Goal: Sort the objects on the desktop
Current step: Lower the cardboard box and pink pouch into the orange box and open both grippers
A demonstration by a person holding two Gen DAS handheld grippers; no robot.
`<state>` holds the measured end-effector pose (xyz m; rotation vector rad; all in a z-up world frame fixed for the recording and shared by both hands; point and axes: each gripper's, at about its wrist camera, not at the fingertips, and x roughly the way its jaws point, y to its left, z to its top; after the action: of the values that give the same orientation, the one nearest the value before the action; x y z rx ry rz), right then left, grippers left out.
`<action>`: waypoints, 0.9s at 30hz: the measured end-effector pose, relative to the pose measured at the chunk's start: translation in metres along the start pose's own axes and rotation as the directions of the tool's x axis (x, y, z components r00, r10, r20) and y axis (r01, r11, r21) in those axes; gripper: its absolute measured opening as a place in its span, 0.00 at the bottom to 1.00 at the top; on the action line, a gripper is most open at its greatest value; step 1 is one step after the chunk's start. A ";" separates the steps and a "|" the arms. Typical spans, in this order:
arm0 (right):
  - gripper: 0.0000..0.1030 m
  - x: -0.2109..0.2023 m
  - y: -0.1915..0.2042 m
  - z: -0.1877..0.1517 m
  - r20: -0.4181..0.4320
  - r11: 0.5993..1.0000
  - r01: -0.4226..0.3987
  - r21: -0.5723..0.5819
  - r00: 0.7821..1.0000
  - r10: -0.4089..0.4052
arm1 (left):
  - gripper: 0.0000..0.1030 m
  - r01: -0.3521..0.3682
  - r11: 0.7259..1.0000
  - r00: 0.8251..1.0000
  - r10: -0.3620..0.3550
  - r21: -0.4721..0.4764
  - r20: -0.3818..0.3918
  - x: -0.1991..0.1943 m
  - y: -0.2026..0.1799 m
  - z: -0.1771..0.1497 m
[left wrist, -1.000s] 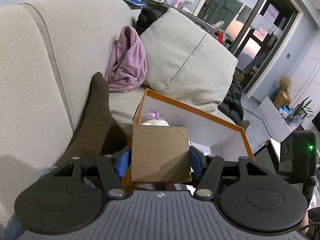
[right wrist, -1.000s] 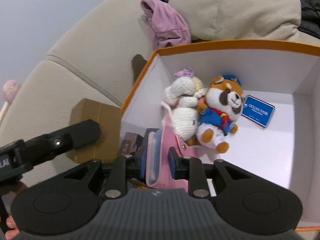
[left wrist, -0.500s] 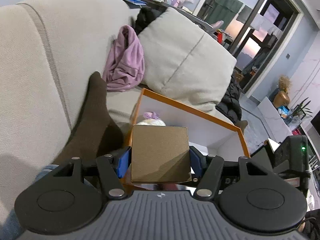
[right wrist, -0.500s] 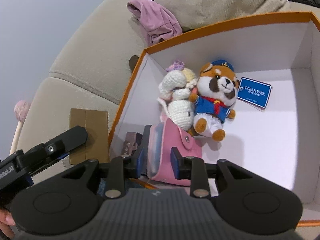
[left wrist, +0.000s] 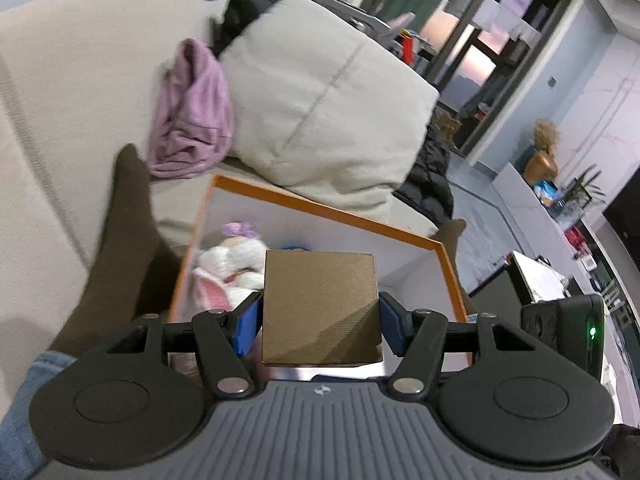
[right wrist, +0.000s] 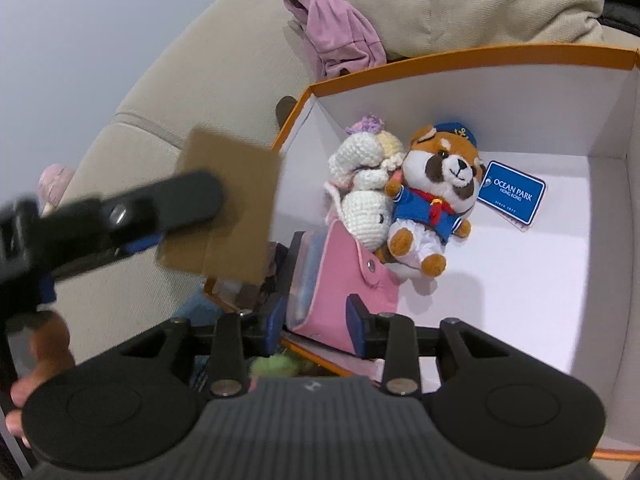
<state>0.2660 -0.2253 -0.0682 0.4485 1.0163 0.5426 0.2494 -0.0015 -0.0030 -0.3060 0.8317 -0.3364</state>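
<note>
My left gripper (left wrist: 320, 320) is shut on a brown cardboard box (left wrist: 320, 308) and holds it over the near left corner of the orange-rimmed white box (left wrist: 320, 206). The same brown box (right wrist: 224, 204) shows blurred in the right wrist view. My right gripper (right wrist: 320, 312) has opened around the pink pouch (right wrist: 344, 280), which rests inside the orange box (right wrist: 472, 54) against a white crochet doll (right wrist: 368, 184) and a red panda plush (right wrist: 436, 196). A blue Ocean Park tag (right wrist: 512, 194) lies beside the plush.
The orange box sits on a beige sofa (left wrist: 72, 80) with a large cushion (left wrist: 320, 92) and a purple garment (left wrist: 192, 112) behind it. A leg in a dark sock (left wrist: 124, 220) lies left of the box. A hand (right wrist: 40, 344) holds the left gripper.
My left gripper has moved the brown box right, over the orange box's left rim. My right gripper's fingers have spread apart off the pink pouch, which now rests in the box.
</note>
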 end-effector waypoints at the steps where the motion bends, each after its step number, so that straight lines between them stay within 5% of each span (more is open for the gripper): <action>1: 0.37 -0.001 -0.001 0.000 -0.004 1.000 0.004 -0.006 1.000 -0.004 | 0.68 0.008 1.000 1.000 -0.008 0.004 -0.010 0.005 -0.004 0.001; 7: 0.41 -0.031 -0.008 -0.003 -0.005 0.985 0.119 -0.126 0.993 -0.120 | 0.68 -0.019 0.995 0.993 0.031 0.102 -0.117 0.041 -0.029 -0.005; 13: 0.42 -0.050 -0.030 0.003 0.001 0.908 0.344 -0.239 0.935 -0.354 | 0.68 -0.025 0.982 0.975 0.065 0.185 -0.212 0.065 -0.045 -0.019; 20: 0.41 -0.038 -0.038 0.014 -0.021 0.867 0.357 -0.347 0.922 -0.388 | 0.68 -0.093 0.968 0.936 0.165 0.234 -0.310 0.089 -0.051 -0.031; 24: 0.42 -0.029 -0.035 0.019 -0.025 0.823 0.368 -0.433 0.908 -0.419 | 0.68 -0.096 0.965 0.935 0.171 0.243 -0.311 0.088 -0.050 -0.031; 27: 0.40 -0.023 -0.036 0.022 -0.055 0.826 0.342 -0.449 0.912 -0.407 | 0.68 -0.094 0.967 0.941 0.164 0.238 -0.295 0.083 -0.049 -0.028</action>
<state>0.2838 -0.2691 -0.0638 -0.1938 1.0573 0.4290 0.2712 -0.0834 -0.0567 0.0137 1.1106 -0.3552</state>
